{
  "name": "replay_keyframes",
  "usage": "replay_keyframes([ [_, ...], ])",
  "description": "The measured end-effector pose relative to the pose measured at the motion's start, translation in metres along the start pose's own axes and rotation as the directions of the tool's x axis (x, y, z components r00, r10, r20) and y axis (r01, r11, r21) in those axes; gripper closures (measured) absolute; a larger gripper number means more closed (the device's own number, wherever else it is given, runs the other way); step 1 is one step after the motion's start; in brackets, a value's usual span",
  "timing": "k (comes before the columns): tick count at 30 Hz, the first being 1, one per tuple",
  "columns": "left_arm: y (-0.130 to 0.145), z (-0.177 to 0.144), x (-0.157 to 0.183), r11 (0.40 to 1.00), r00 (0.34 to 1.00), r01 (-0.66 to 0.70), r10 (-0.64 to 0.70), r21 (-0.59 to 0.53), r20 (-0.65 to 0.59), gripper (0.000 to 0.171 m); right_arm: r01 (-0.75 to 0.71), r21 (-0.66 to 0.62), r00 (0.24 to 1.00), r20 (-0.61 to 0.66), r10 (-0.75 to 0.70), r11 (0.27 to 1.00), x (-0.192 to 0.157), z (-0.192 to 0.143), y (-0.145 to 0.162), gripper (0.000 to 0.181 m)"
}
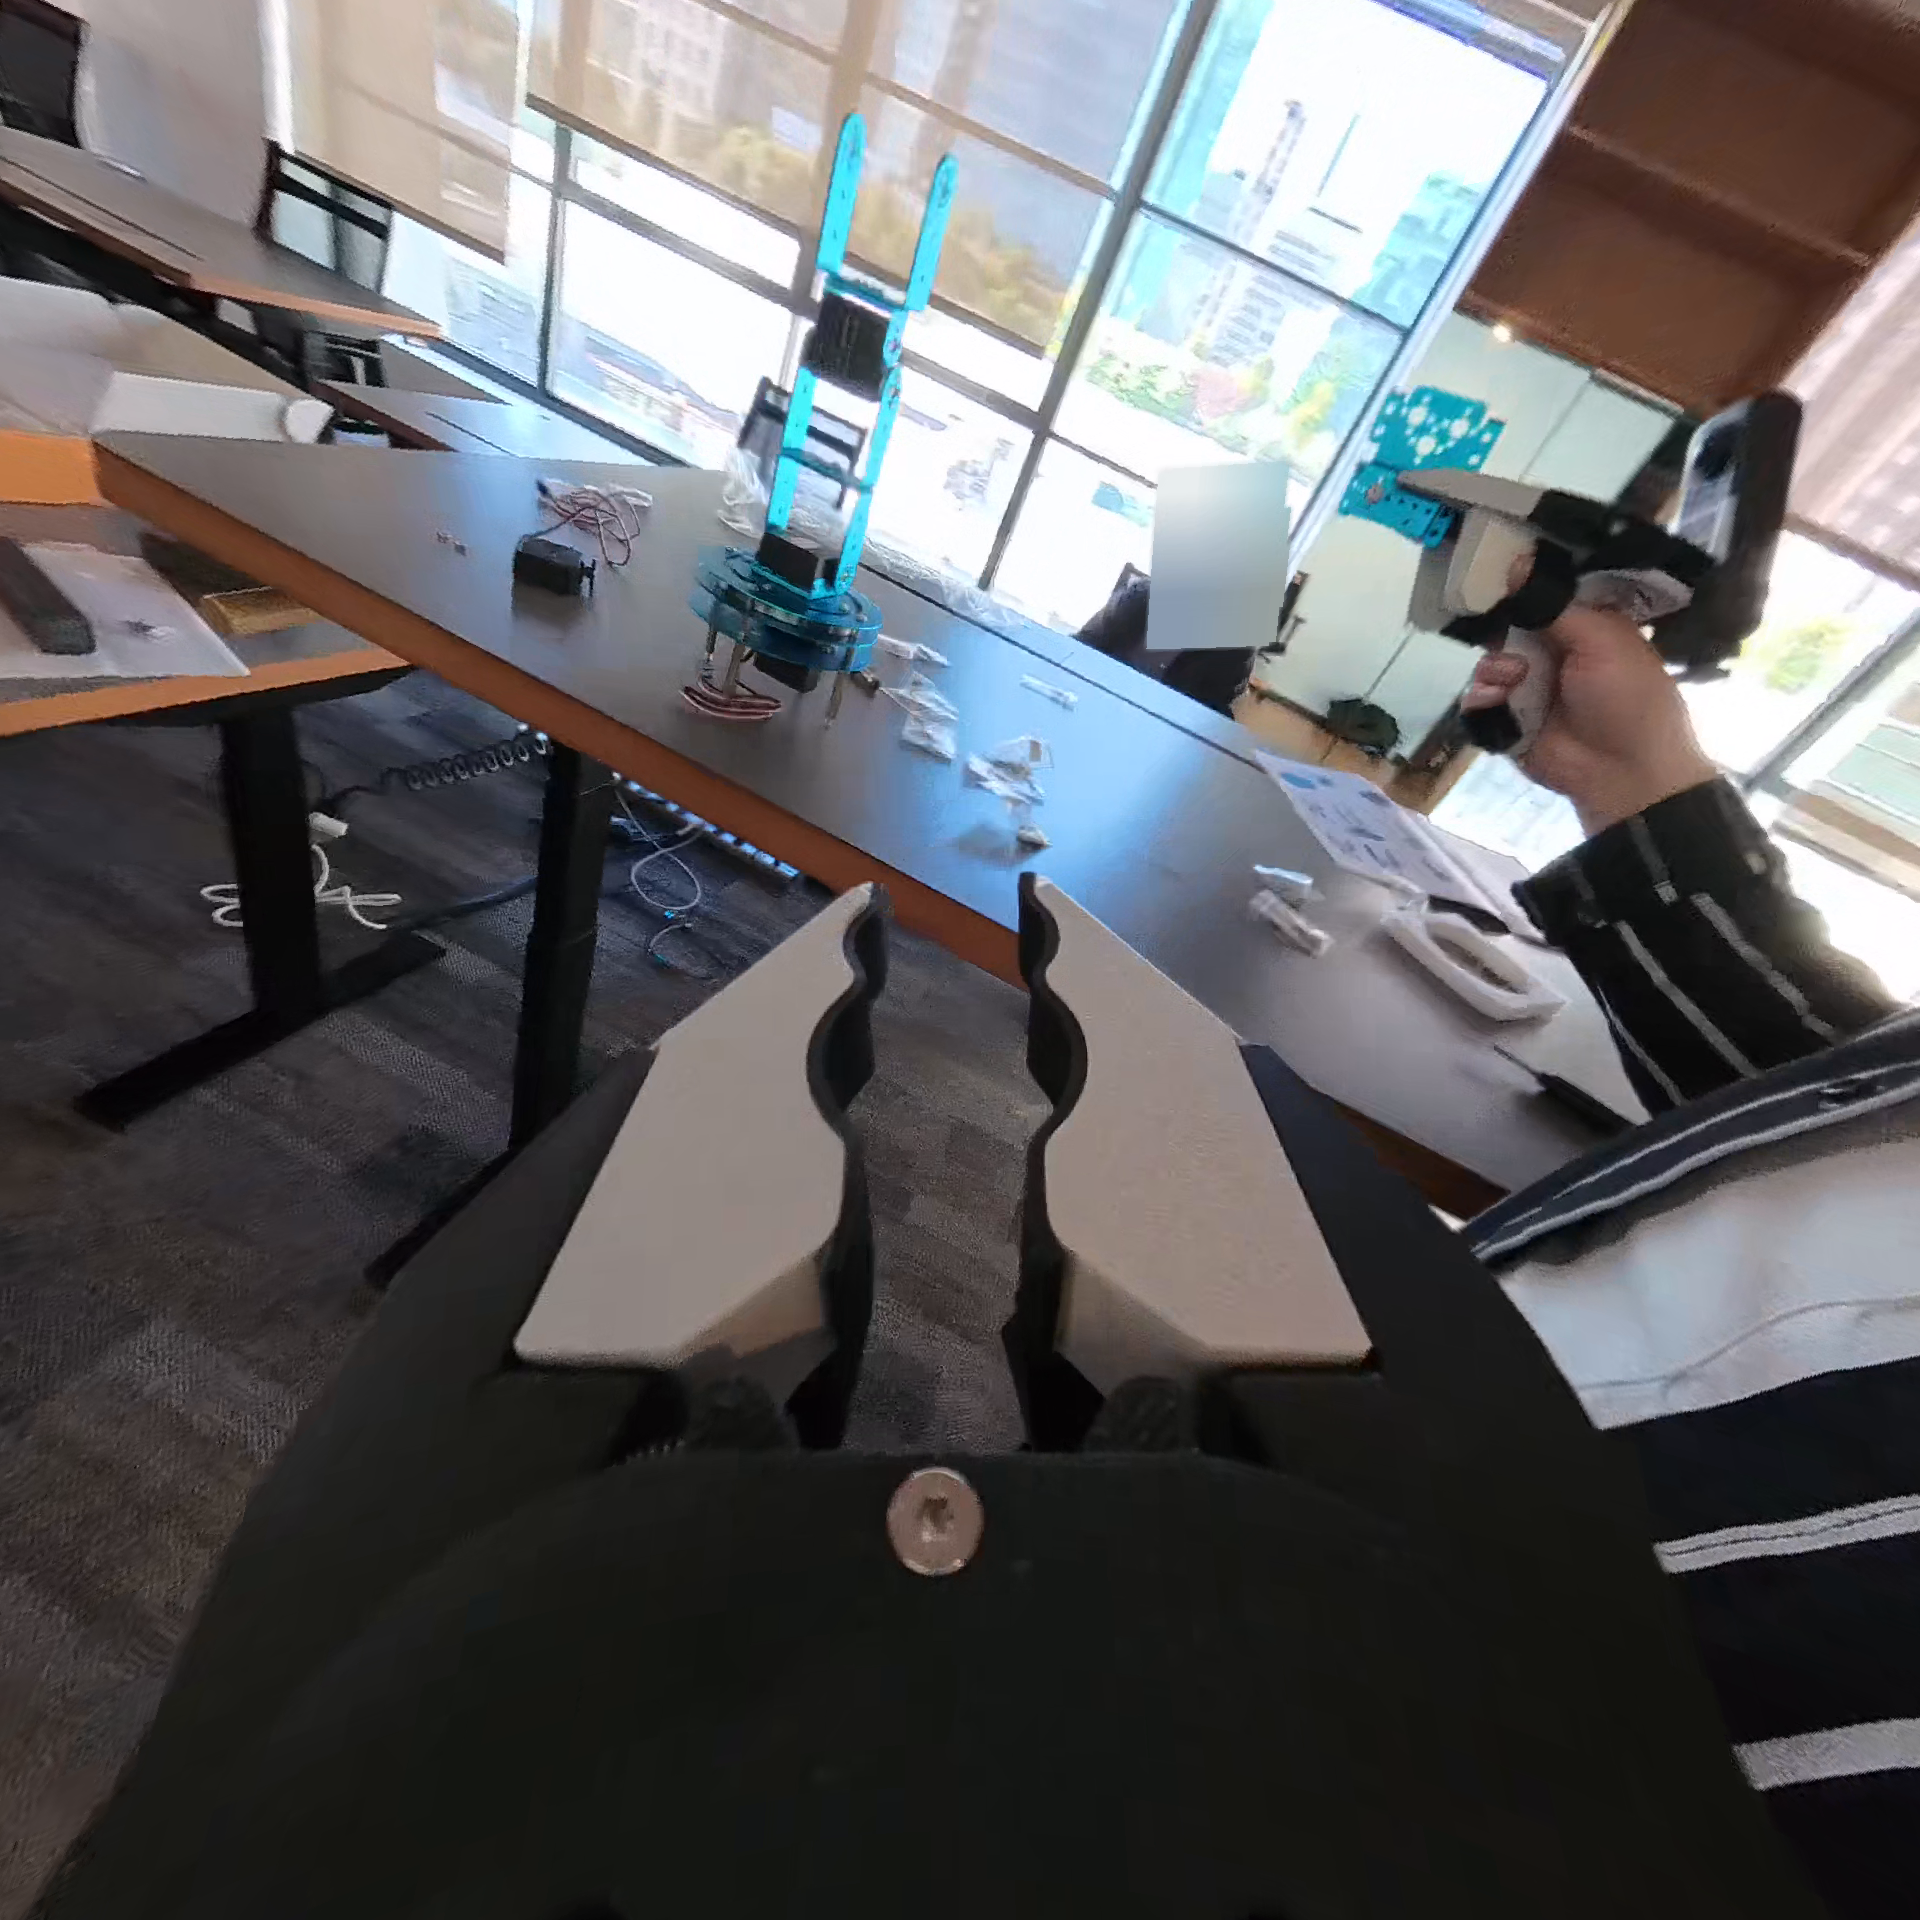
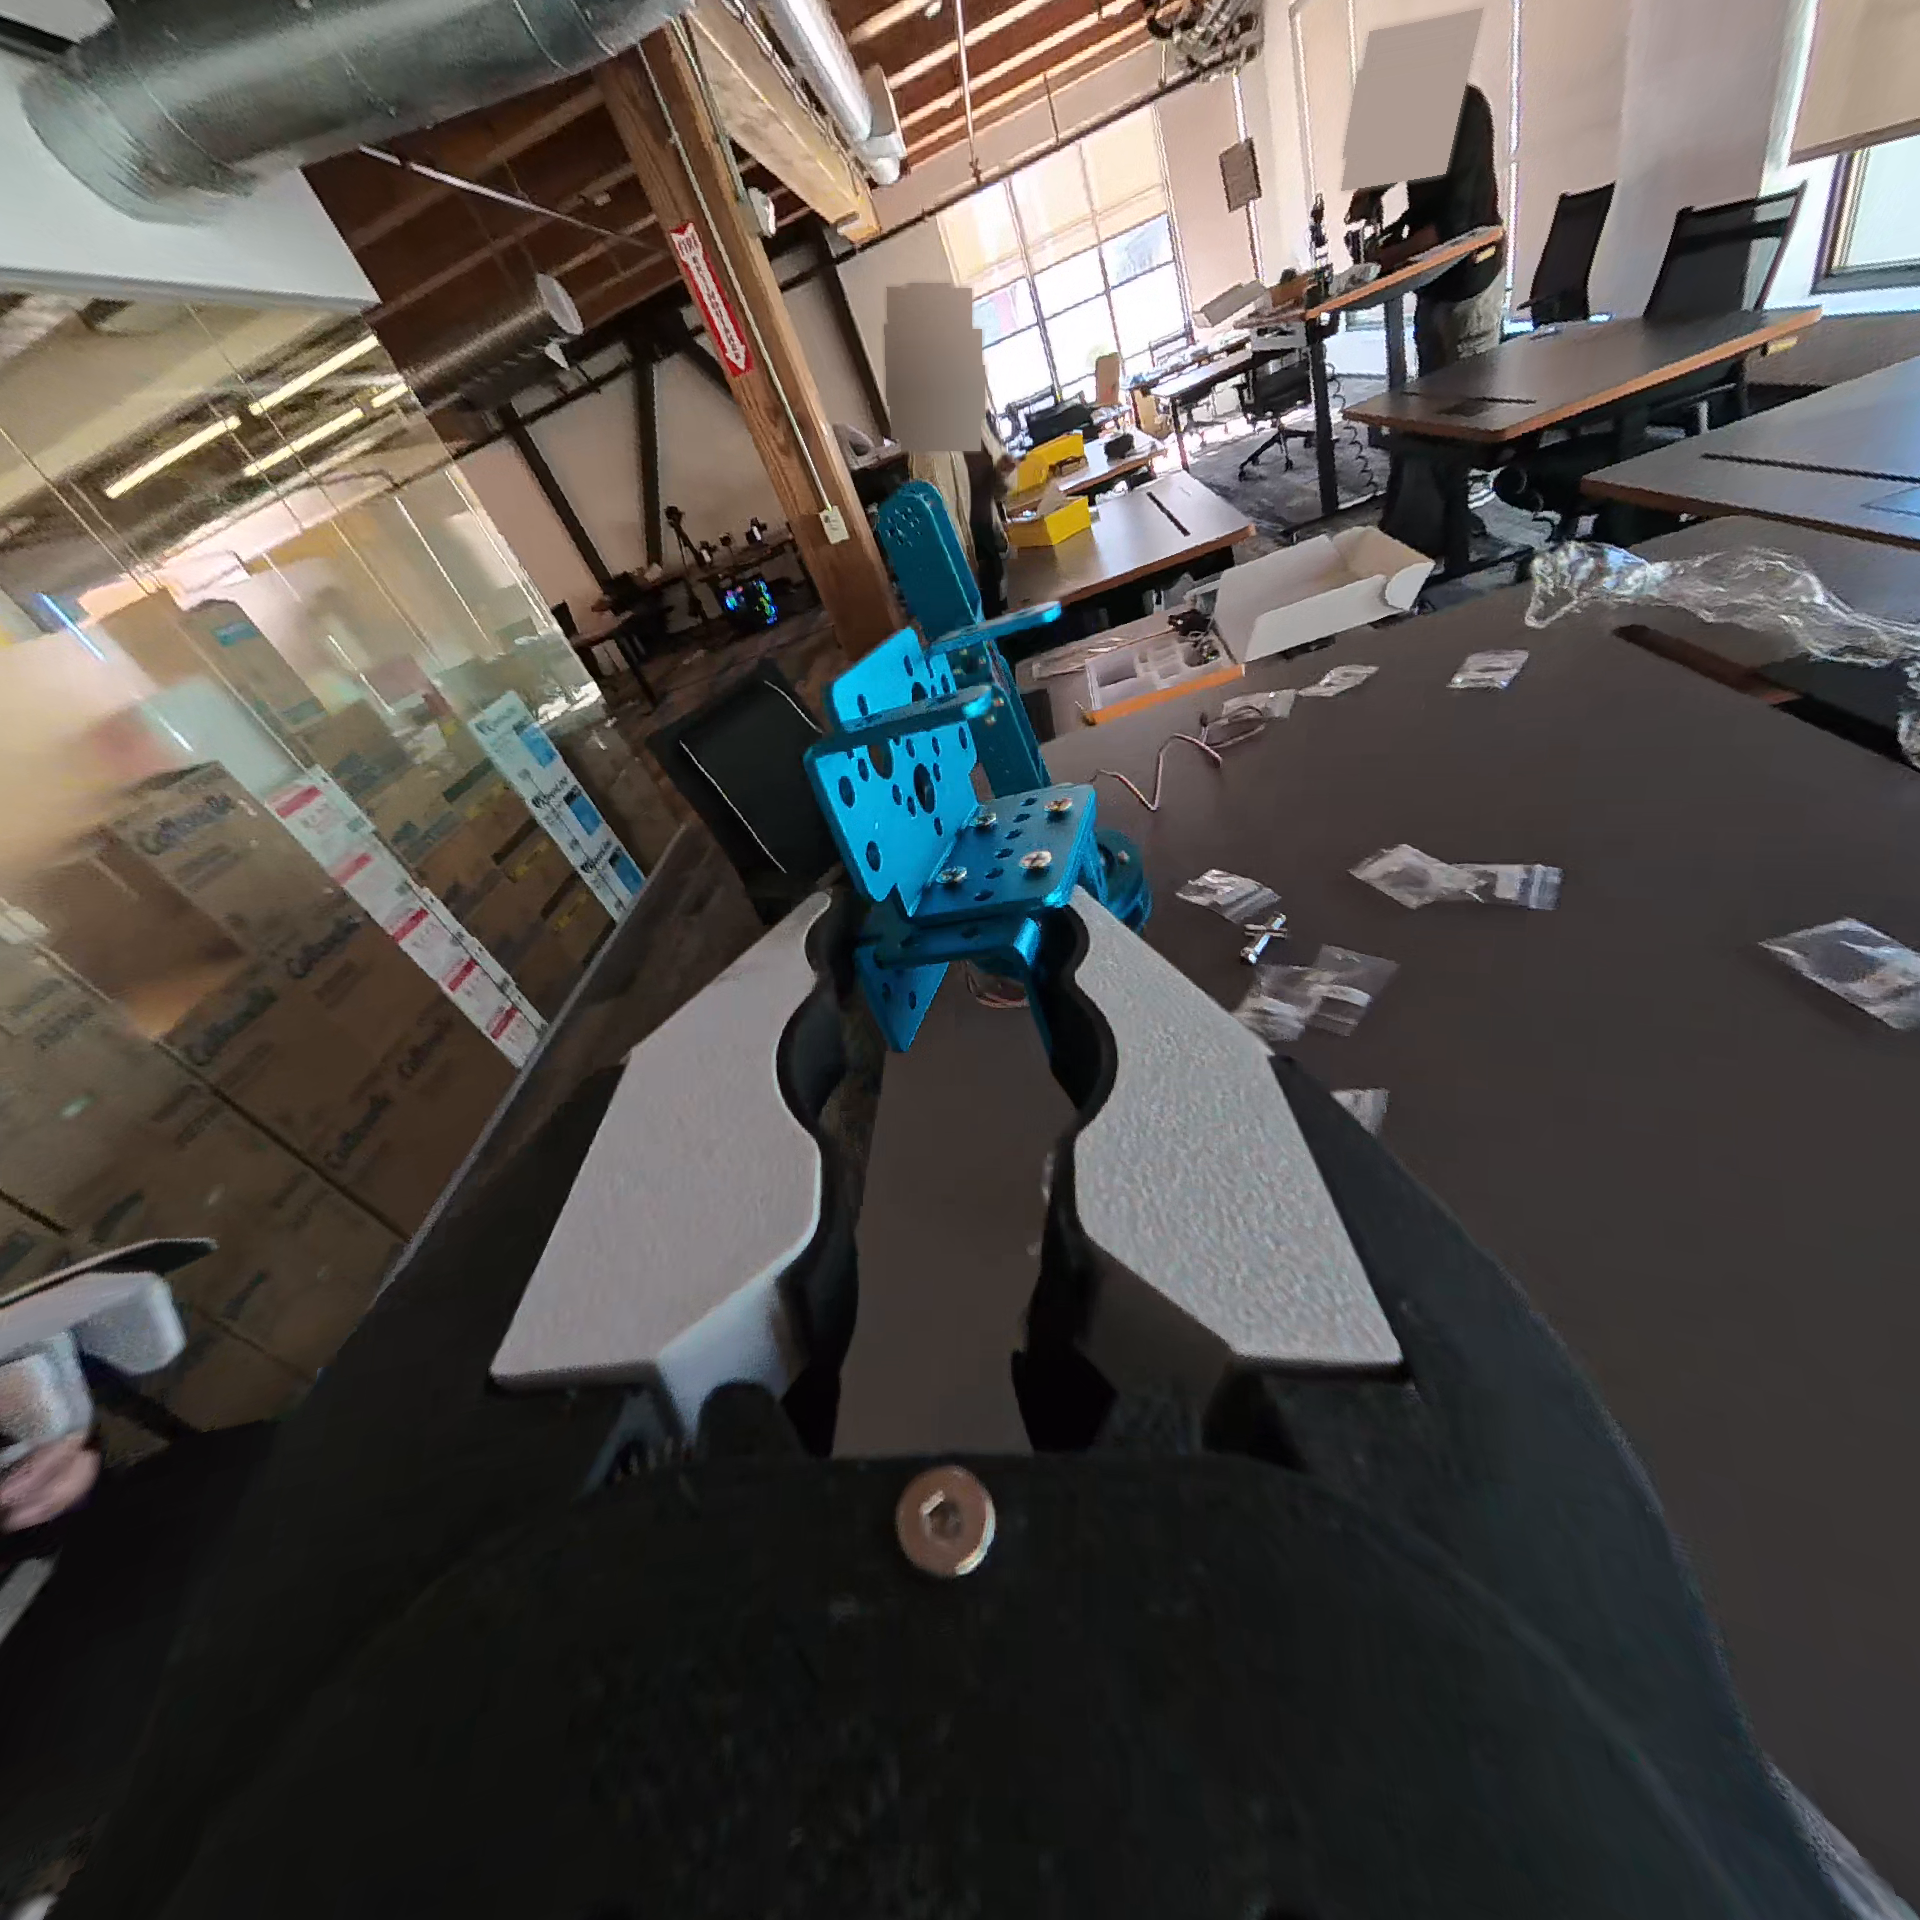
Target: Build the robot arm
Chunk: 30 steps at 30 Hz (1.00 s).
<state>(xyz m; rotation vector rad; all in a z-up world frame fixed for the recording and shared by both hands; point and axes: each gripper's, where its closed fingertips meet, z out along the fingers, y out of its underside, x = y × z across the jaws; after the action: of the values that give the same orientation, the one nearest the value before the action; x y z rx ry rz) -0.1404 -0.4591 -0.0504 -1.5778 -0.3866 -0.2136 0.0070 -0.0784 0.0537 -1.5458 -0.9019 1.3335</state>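
My left gripper (image 1: pixel 951 914) is open and empty, held in the air off the near edge of the dark table (image 1: pixel 1122 852). A blue metal arm frame (image 1: pixel 821 457) stands upright on a round blue base at the table's middle. My right gripper (image 2: pixel 940 935) is shut on a blue perforated metal bracket assembly (image 2: pixel 935 821) and holds it above the table (image 2: pixel 1558 1143). In the left wrist view the right gripper (image 1: pixel 1455 499) shows at the far right, raised in a hand, with the blue bracket (image 1: pixel 1423 468) at its tips.
Several small clear bags of parts (image 2: pixel 1455 878) lie scattered on the table, with a black servo and red wires (image 1: pixel 561 561), an instruction sheet (image 1: pixel 1361 821) and white parts (image 1: pixel 1475 961). An open white box (image 2: pixel 1320 597) sits at the far end. Other desks, chairs and people stand behind. The gap from one gripper's tips to the other's is roughly 40 cm.
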Motion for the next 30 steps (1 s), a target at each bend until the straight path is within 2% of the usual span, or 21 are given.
replay_keyframes([
  [4,-0.021,0.037,-0.062,0.999,0.995,-0.019,0.015,-0.043,-0.096,0.149,-0.024,0.046,1.0,-0.002,0.025,0.999,-0.02,0.036,0.0,0.147],
  [9,-0.065,0.072,-0.128,0.993,0.961,-0.084,0.06,-0.078,-0.27,0.151,-0.03,0.135,0.999,-0.033,0.034,0.99,-0.056,0.084,0.001,0.147],
  [11,-0.087,0.088,-0.149,0.988,0.937,-0.107,0.063,-0.11,-0.344,0.151,-0.071,0.189,0.995,-0.054,0.083,0.979,-0.069,0.103,0.001,0.147],
  [13,-0.109,0.106,-0.161,0.983,0.9,-0.131,0.062,-0.13,-0.432,0.151,-0.143,0.218,0.99,0.03,0.14,0.965,-0.091,0.122,-0.001,0.146],
  [16,-0.131,0.141,-0.166,0.968,0.834,-0.204,0.093,-0.147,-0.543,0.151,-0.164,0.261,0.986,0.041,0.159,0.951,-0.103,0.143,-0.004,0.146],
  [21,-0.147,0.207,-0.148,0.917,0.69,-0.382,0.201,-0.114,-0.695,0.147,-0.175,0.284,0.984,0.029,0.174,0.943,-0.107,0.177,-0.016,0.147],
  [25,-0.164,0.271,-0.133,0.864,0.61,-0.499,0.303,-0.058,-0.732,0.136,-0.004,0.278,0.986,-0.16,0.05,0.961,-0.094,0.211,-0.035,0.147],
  [30,-0.201,0.338,-0.114,0.867,0.525,-0.496,0.33,0.033,-0.784,0.132,0.23,0.249,0.919,-0.373,-0.126,0.941,-0.083,0.253,-0.053,0.147],
])
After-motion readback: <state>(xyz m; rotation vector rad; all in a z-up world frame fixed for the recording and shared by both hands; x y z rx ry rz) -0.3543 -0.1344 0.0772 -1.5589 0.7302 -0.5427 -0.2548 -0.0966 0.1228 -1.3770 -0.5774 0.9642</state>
